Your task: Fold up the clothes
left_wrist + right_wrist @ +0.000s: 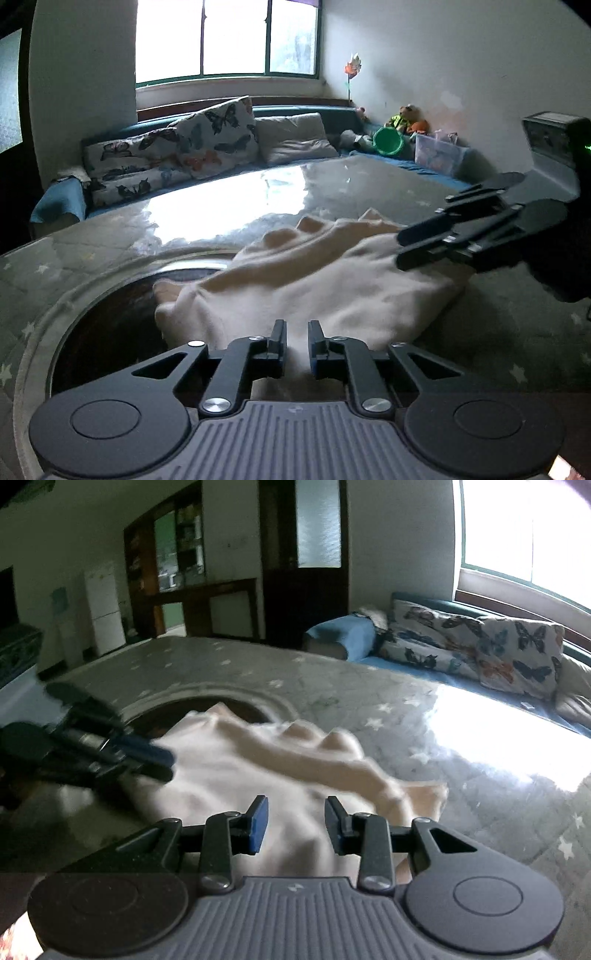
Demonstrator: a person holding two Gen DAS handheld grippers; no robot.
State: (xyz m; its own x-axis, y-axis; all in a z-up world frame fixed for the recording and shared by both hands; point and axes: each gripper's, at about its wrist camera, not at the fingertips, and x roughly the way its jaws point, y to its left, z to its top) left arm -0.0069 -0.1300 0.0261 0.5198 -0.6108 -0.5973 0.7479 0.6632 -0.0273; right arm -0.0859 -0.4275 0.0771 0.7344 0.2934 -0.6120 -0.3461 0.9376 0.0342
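Note:
A cream garment (314,288) lies rumpled on the table, one end hanging over a dark round opening (110,332). In the left wrist view, my left gripper (297,343) sits at the garment's near edge, its jaws nearly together with cloth pinched between them. My right gripper (400,246) comes in from the right over the garment's far side. The right wrist view shows the right gripper (295,823) with its jaws apart and the garment (240,768) lying below them. There the left gripper (168,762) appears blurred at the cloth's left edge.
The table (498,332) has a glossy grey top with white stars and strong window glare. Behind it runs a blue sofa with butterfly cushions (207,140), a green bucket (388,142) and a plastic box (439,153). A white fridge (105,609) stands far back.

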